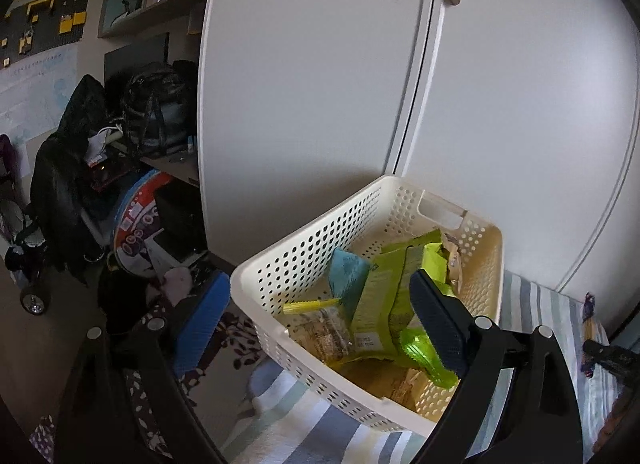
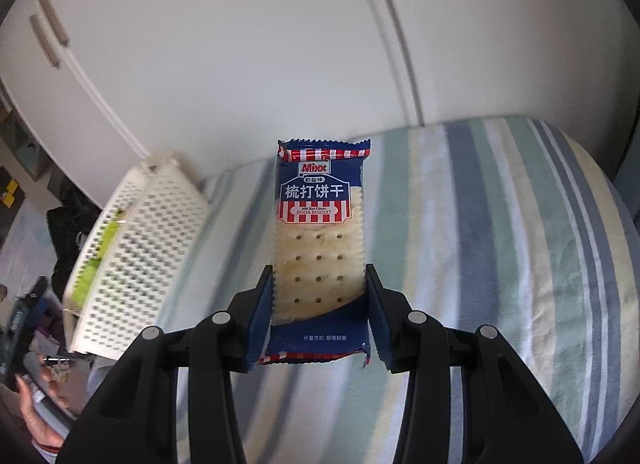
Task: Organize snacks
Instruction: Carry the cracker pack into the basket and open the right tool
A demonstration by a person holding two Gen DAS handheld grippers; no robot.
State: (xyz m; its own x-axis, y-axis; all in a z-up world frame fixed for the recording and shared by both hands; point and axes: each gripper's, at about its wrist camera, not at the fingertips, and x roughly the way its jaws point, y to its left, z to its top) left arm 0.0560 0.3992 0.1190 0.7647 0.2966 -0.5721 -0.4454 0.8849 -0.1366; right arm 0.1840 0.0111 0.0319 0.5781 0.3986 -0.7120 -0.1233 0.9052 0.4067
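The right gripper [image 2: 320, 304] is held low and level over the striped sheet [image 2: 500, 244], pointing toward the white wardrobe [image 2: 240, 44] at 12 o'clock. Its two blue pads [image 2: 262, 312] are clamped on the long edges of a biscuit pack [image 2: 320, 232], which stands out straight ahead between them, its printed face up and its far end toward 12 o'clock. The pack is gripped at its near half; the far half is unsupported above the sheet. In this view the basket [image 2: 136, 264] is seen at 9 o'clock, blurred, with green showing through its holes. A hand [image 2: 36, 420] is seen at the frame's 8 o'clock edge.

The left gripper [image 1: 312, 328] is held above and beside the basket [image 1: 320, 240], tilted downward. Its fingers are spread wide apart: one pad [image 1: 440, 324] hangs over the basket's interior at 5 o'clock, the other [image 1: 200, 328] lies outside the basket wall at 7 o'clock, so the near-left corner of the basket falls between them. Nothing is held. Whether either pad touches the basket cannot be told.

The basket rests on the sheet against the wardrobe doors. Inside it are green packets [image 1: 384, 296], a light blue packet [image 1: 348, 276] and a clear cracker pack [image 1: 320, 332], lying loosely heaped.
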